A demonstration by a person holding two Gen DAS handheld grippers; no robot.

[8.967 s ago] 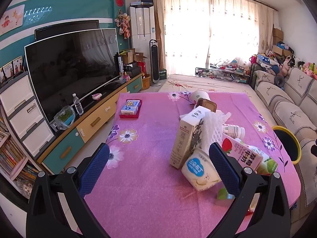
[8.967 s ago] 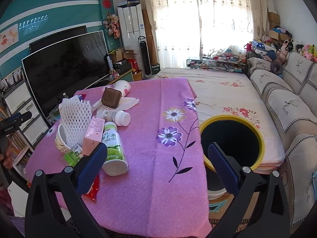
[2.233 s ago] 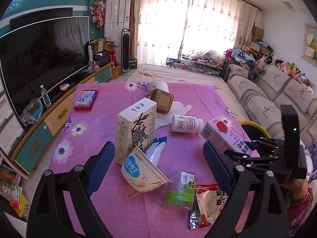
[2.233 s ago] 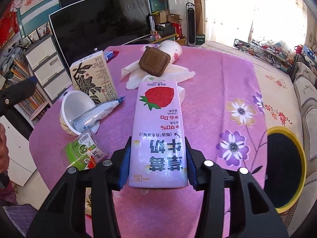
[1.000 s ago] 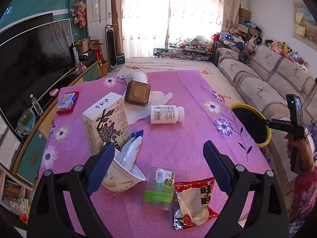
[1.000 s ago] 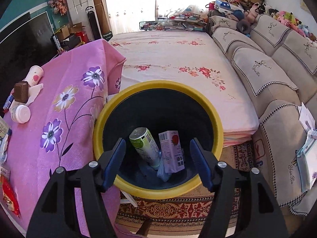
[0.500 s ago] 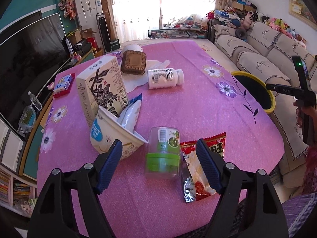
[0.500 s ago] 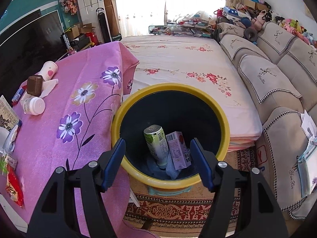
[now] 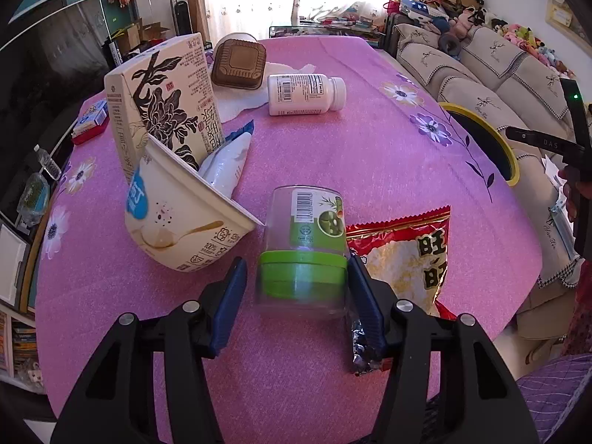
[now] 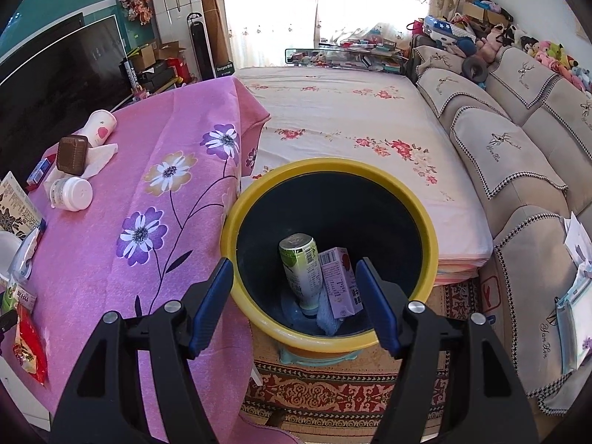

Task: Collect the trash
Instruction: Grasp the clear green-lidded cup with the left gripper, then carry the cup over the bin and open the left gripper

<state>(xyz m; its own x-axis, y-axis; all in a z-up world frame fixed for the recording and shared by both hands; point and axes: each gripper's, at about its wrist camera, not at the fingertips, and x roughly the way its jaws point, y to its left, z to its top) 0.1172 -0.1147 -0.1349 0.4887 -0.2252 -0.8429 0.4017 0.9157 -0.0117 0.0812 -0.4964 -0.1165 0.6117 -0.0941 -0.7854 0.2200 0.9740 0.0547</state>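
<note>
Pink floral tablecloth (image 9: 370, 155) across most of the left wrist view, far edge and left side cut off by fisheye rim. Yellow-rimmed trash bin (image 10: 429, 236) on the floor just beside the table edge, front rim partly hidden behind right gripper fingers; in the left view only a sliver of rim visible (image 9: 477, 125).

Inside bin: green-labelled bottle (image 10: 301, 270) upright-ish, pink carton (image 10: 338, 281) leaning against it, blue crumpled stuff at the bottom, hard to make out.

Tall printed carton (image 9: 162, 107) standing, tilted yoghurt tub (image 9: 177, 218) leaning on it, white-blue pouch (image 9: 225, 162) wedged between, lower part hidden by tub. Red snack bag (image 9: 403, 255) flat on the cloth, left edge tucked under jar and right finger. White pill bottle (image 9: 305, 90) on its side. Brown square lid (image 9: 238, 64) on a white napkin, cup behind it mostly hidden.

Left gripper (image 9: 296, 298) open around clear jar with green lid (image 9: 303, 255), jar on its side, blurred at near end. Right pad seems touching lid, left pad apart with a gap; no clamp.

Right gripper (image 10: 296, 299) open, nothing between pads, above bin's near rim.
</note>
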